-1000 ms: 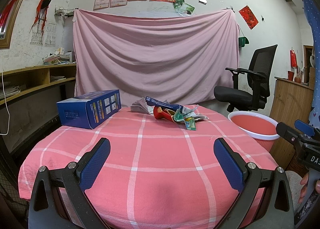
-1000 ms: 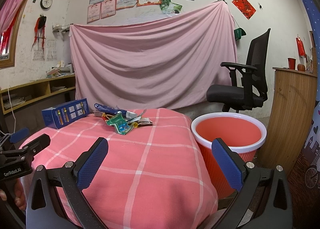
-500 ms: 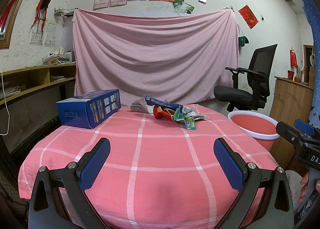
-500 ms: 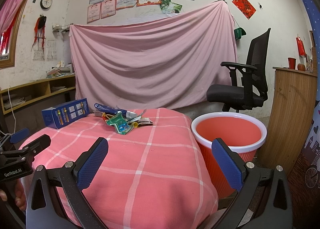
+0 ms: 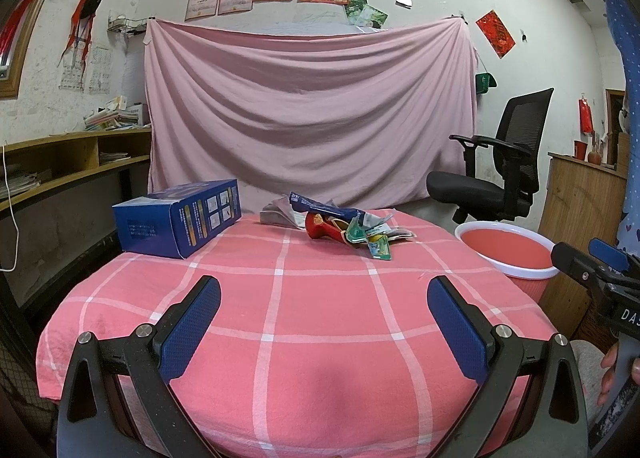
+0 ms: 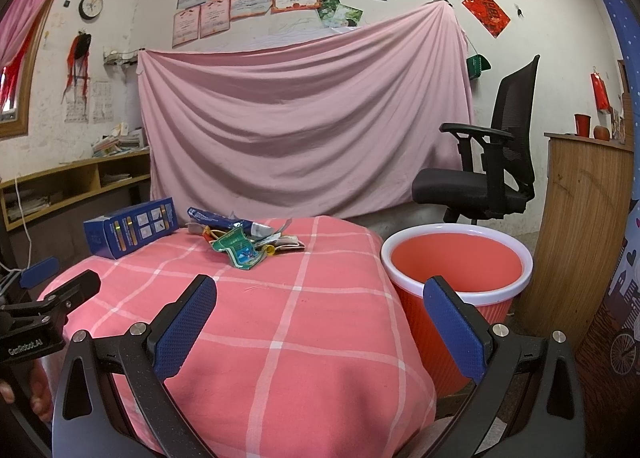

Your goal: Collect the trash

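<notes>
A pile of crumpled wrappers (image 5: pixel 344 228) lies at the far side of the table with the pink checked cloth (image 5: pixel 320 298); it also shows in the right wrist view (image 6: pixel 244 242). A blue carton (image 5: pixel 180 216) lies at the far left (image 6: pixel 130 226). A red bin with a white rim (image 6: pixel 456 278) stands on the floor right of the table (image 5: pixel 506 250). My left gripper (image 5: pixel 322 302) is open and empty over the near table edge. My right gripper (image 6: pixel 320 302) is open and empty, over the table's right edge beside the bin.
A black office chair (image 6: pixel 488 178) stands behind the bin. A wooden cabinet (image 6: pixel 580 226) is at the right. Shelves (image 5: pixel 60 166) run along the left wall. A pink sheet (image 5: pixel 312 118) hangs behind the table.
</notes>
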`<state>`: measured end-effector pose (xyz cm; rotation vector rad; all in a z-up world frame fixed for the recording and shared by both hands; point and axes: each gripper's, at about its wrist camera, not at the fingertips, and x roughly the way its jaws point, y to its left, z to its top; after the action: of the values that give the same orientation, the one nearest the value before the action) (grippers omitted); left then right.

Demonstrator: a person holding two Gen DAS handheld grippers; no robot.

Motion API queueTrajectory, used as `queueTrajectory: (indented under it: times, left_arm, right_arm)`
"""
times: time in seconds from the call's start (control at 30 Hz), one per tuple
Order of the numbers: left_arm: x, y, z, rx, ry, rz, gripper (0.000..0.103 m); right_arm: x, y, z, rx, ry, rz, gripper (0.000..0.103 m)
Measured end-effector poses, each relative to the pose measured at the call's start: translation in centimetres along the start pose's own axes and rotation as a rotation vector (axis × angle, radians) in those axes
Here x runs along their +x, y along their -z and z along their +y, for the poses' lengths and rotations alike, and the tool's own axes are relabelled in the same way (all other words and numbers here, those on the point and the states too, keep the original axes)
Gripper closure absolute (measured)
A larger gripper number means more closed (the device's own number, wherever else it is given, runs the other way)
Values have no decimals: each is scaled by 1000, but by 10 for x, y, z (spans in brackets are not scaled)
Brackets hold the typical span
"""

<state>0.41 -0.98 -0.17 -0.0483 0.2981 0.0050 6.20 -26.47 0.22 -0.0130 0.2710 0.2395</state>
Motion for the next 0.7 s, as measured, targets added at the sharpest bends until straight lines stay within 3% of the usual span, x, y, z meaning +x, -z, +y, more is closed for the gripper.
queueTrajectory:
  times: [0.37,0.7]
  left_arm:
    - [-4,-14,3,-10,-11,-98,2]
    - [32,-51,10,-20,-42,-175,2]
  right_arm:
    - [1,-9,-6,42,11,-32,0]
    - [22,-41,-21,18,29,-121,0]
